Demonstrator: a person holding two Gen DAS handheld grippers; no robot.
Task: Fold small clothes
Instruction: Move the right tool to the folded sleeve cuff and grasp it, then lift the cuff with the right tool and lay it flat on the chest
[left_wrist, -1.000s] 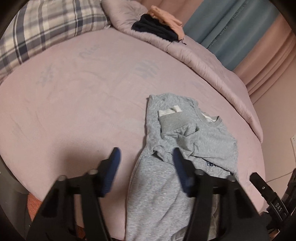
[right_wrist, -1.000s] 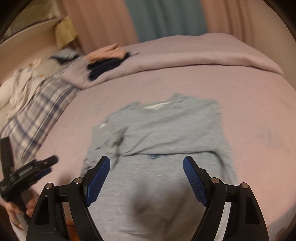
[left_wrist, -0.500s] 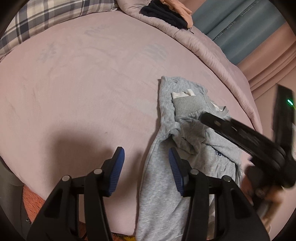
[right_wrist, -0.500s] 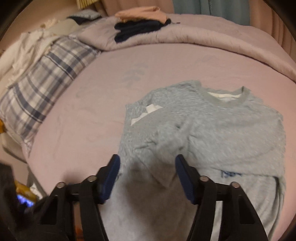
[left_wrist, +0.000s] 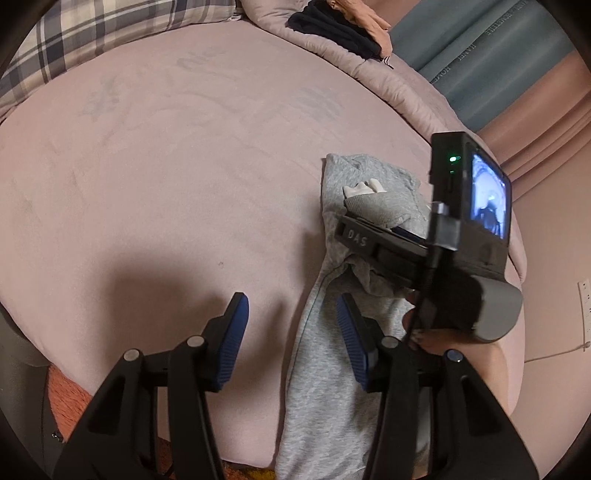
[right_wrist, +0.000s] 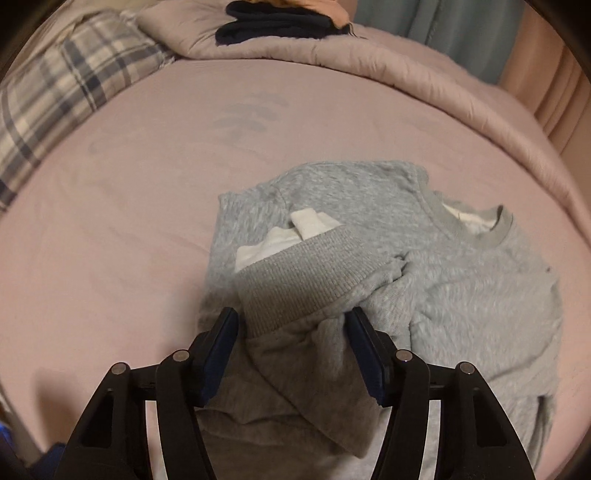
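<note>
The right gripper (right_wrist: 291, 332) has open fingers on both sides of the grey sweatshirt (right_wrist: 461, 295) sleeve cuff (right_wrist: 295, 280). The left gripper (left_wrist: 291, 332) waits open nearby.

Setting: home bedroom. Evidence: pink bed sheet (left_wrist: 155, 177) fills most of the view; plaid pillow (left_wrist: 92, 29) at 11 o'clock; rolled pink duvet (right_wrist: 388, 62) at 1 o'clock carrying folded clothes (right_wrist: 273, 22); curtains (left_wrist: 491, 62) behind.
</note>
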